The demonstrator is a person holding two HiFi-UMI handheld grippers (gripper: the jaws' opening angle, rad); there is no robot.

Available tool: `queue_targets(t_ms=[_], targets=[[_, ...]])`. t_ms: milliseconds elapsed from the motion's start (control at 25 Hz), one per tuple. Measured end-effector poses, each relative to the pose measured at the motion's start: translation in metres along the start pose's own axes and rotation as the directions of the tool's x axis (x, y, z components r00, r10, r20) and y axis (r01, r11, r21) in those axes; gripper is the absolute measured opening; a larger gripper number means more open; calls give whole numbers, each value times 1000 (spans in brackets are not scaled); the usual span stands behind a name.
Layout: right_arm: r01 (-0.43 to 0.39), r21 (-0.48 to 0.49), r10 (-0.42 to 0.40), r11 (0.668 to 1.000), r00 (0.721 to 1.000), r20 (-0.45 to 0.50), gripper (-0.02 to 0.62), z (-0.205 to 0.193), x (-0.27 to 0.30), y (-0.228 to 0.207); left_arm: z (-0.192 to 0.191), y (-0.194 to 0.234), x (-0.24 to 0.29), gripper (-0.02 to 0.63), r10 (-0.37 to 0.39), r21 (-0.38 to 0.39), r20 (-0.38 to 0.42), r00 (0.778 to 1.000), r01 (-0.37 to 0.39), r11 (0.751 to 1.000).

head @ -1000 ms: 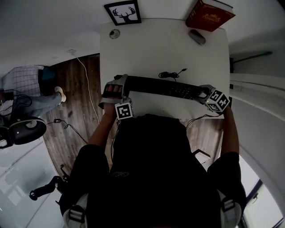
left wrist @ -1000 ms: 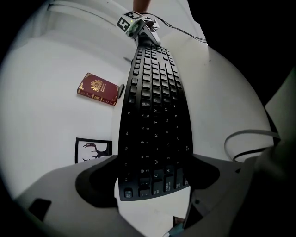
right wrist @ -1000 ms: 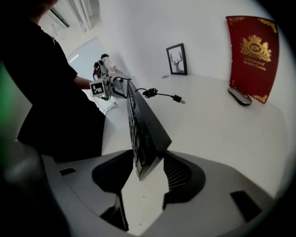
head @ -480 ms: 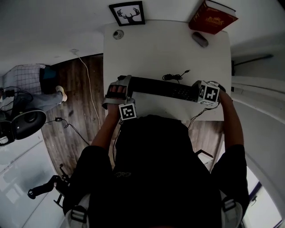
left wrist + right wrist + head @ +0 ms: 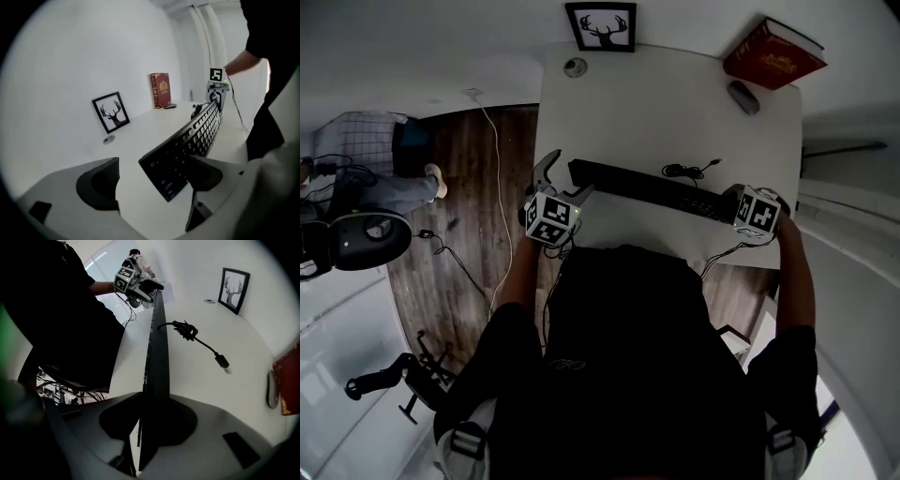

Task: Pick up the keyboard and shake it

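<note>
Keyboard (image 5: 647,190) tilted up; right tool (image 5: 150,420) closing on end; left tool (image 5: 152,180) apart.

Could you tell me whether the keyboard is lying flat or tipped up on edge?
Tipped up: in the left gripper view the keyboard is turned onto its long edge, keys facing sideways.

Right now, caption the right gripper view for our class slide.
Right gripper's jaws closing on a black keyboard's end, cable loose on the white table.
</note>
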State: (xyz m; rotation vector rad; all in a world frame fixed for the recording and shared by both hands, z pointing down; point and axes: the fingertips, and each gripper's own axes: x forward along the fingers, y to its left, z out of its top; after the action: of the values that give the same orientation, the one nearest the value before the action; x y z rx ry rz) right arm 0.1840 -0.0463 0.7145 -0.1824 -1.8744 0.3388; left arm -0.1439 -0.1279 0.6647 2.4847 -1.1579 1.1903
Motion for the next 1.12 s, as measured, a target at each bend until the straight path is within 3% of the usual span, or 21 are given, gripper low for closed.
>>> queue_targets(t_ms=[120, 200, 320, 440, 520, 800, 1120], targets=[[32, -7, -32, 999, 999, -9, 98, 2, -2, -2, -16, -19, 17, 442, -197, -27, -56, 979, 196, 980], [71, -15, -72, 997, 997, -32, 95, 4, -8, -3, -17, -35, 25, 432, -257, -23, -103, 961, 256, 966], [162, -20, -163, 987, 983, -79, 89, 2, -17, -10, -10, -37, 27, 316, -217, -23, -122, 969, 216, 976], [279, -59, -284, 959, 951, -122, 83, 0, -35, -20, 1, -31, 26, 261, -155, -6, -111, 982, 155, 988], [352, -85, -361, 932, 922, -141, 83, 3, -51, -26, 11, -23, 27, 261, -121, -11, -93, 988, 120, 993], [593, -155, -612, 790, 779, -136, 83, 25, -122, -50, 80, 23, 8, 261, 32, 60, 22, 999, -33, 998], [784, -217, -813, 582, 570, -118, 83, 64, -246, -50, 187, 79, -45, 255, 113, 143, 200, 973, -144, 979]])
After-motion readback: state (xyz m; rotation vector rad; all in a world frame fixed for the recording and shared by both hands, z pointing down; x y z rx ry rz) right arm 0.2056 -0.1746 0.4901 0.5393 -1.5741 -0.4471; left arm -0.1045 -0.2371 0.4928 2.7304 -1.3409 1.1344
